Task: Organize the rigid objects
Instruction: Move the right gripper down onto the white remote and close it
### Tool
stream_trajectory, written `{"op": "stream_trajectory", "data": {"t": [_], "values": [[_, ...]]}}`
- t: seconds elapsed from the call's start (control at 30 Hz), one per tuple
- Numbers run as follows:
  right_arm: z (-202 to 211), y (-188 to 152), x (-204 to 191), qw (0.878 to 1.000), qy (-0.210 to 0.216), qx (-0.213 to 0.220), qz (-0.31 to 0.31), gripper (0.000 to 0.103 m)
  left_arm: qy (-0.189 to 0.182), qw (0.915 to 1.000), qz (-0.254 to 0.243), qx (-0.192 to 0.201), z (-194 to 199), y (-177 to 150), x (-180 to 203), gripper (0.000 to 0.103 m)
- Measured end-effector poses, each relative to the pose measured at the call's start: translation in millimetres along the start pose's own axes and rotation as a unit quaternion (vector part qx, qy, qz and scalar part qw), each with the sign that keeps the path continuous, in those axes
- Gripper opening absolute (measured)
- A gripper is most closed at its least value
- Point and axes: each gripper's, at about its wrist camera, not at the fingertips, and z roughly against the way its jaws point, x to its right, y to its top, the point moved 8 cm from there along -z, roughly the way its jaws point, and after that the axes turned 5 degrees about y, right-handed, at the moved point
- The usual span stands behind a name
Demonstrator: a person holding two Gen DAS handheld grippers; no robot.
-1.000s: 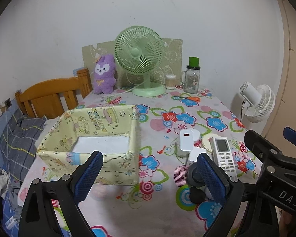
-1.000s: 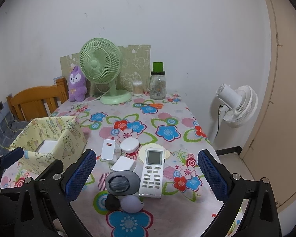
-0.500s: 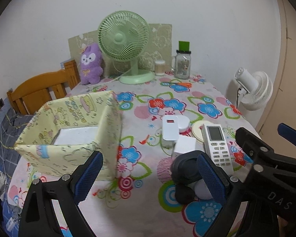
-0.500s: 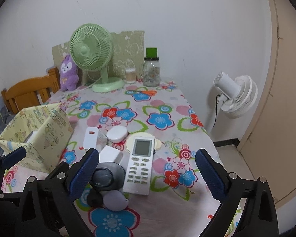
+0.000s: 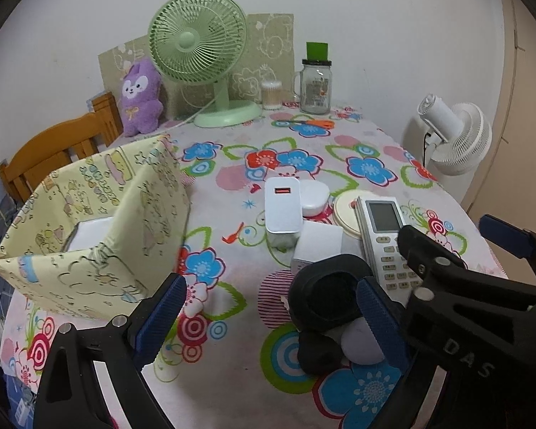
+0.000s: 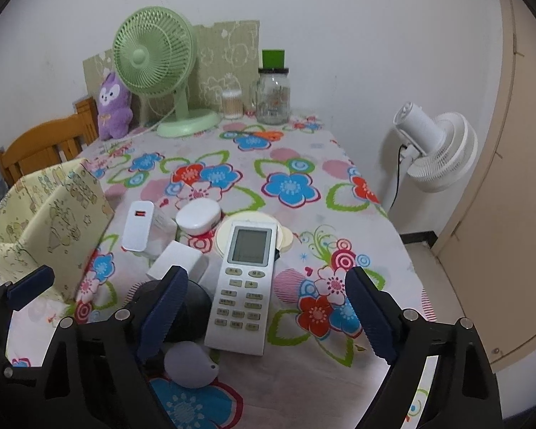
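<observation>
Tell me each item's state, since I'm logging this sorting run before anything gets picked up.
Yellow fabric box: open-topped, upright, something white inside.
Remote: face up, between the right gripper's fingers, untouched.
Right gripper: jaws closing, nothing gripped.
Left gripper: open, holding nothing.
White charger: standing on end.
Green fan: upright; running or not, unclear.
Glass jar: lidded, upright.

You are in a home, a lived-in room. A flowered tablecloth (image 6: 289,186) covers the table; at its far edge by the wall stand a green desk fan (image 6: 153,53), a purple plush toy (image 6: 112,105) and a glass jar (image 6: 272,98). Far left, a wooden chair (image 6: 35,146); right, a white floor fan (image 6: 436,146) beside a beige door (image 6: 518,178).
</observation>
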Motion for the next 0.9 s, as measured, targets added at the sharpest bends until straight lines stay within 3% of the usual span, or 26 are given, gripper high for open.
{"op": "stream_trajectory", "data": {"t": [0.77, 0.9], "values": [[-56.8, -10.1, -3.0, 0.998, 0.012, -0.067, -0.012, 0.075, -0.029, 0.9988, -0.011, -0.039, -32.2, -5.6, 11.8, 0.099], [-63.9, -11.7, -3.6, 0.996, 0.028, -0.079, -0.029, 0.061, -0.032, 0.9986, -0.009, -0.04, -34.2, -4.8, 11.6, 0.101]]}}
